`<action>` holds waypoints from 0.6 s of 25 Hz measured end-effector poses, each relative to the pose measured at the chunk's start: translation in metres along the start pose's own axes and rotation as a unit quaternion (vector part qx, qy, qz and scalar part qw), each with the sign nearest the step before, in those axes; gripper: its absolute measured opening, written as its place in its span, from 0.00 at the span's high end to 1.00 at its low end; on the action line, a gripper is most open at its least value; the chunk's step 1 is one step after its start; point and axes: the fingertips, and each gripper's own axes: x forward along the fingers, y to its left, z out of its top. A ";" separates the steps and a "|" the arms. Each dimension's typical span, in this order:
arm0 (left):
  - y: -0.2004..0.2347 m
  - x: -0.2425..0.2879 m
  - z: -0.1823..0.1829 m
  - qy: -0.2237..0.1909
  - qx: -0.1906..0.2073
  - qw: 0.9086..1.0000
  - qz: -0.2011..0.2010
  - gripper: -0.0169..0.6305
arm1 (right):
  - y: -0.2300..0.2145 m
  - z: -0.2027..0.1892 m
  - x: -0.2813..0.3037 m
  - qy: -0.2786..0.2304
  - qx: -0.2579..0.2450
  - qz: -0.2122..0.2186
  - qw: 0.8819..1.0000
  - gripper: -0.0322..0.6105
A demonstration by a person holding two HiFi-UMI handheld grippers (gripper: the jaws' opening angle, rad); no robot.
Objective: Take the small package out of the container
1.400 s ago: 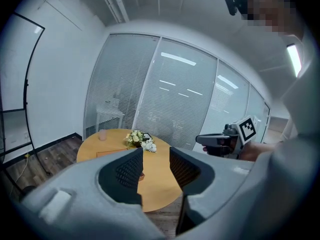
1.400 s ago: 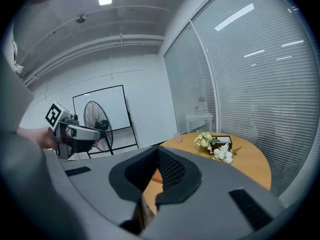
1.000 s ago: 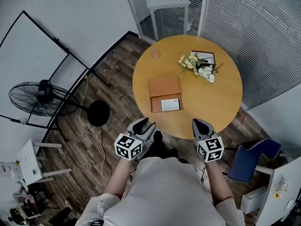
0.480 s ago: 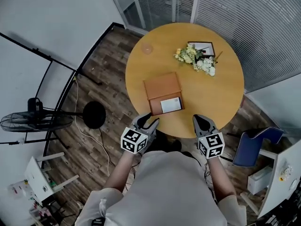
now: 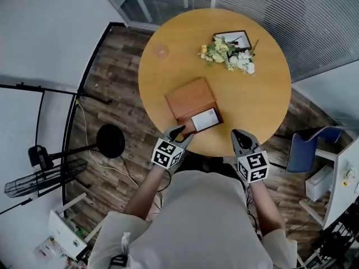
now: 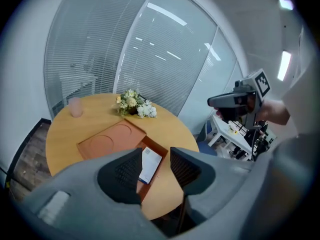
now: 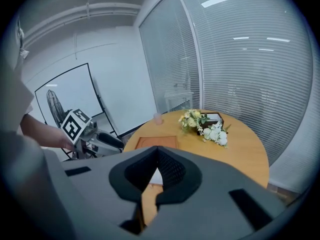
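An open brown container lies on the round wooden table, its flat lid folded back. The small white package rests in the container's near tray. My left gripper hovers over the table's near edge, just left of the tray and apart from it. Its jaws have just been opening and hold nothing; the package shows well beyond the gap. My right gripper hangs at the table's edge to the right of the tray, its fingertips meeting and empty.
A bunch of white and yellow flowers and a dark picture frame sit at the table's far side, with a pink cup at the far left. A blue chair stands to the right, a round stand base to the left.
Both grippers have moved forward and down toward the table. The left one has gone from beside the table to over its near edge by the container. The table sits closer in the head view.
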 end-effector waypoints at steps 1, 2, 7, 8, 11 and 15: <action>0.006 0.006 -0.005 0.007 0.001 1.000 -0.007 0.71 | 0.000 -0.001 0.004 0.003 0.003 -0.005 1.000 0.95; 0.011 0.013 -0.008 0.014 0.002 1.000 -0.013 0.71 | 0.001 -0.003 0.008 0.006 0.004 -0.009 1.000 0.95; 0.028 0.050 -0.028 0.048 -0.001 0.998 -0.031 0.71 | 0.004 -0.010 0.022 0.024 0.005 -0.019 1.000 0.95; 0.029 0.057 -0.032 0.054 -0.004 0.998 -0.033 0.71 | 0.005 -0.011 0.023 0.026 0.007 -0.021 0.999 0.95; 0.036 0.077 -0.042 0.074 -0.017 0.997 -0.034 0.71 | 0.004 -0.012 0.026 0.030 0.014 -0.028 0.999 0.95; 0.046 0.099 -0.053 0.097 -0.025 0.994 -0.032 0.70 | -0.001 -0.016 0.031 0.038 0.023 -0.030 0.999 0.95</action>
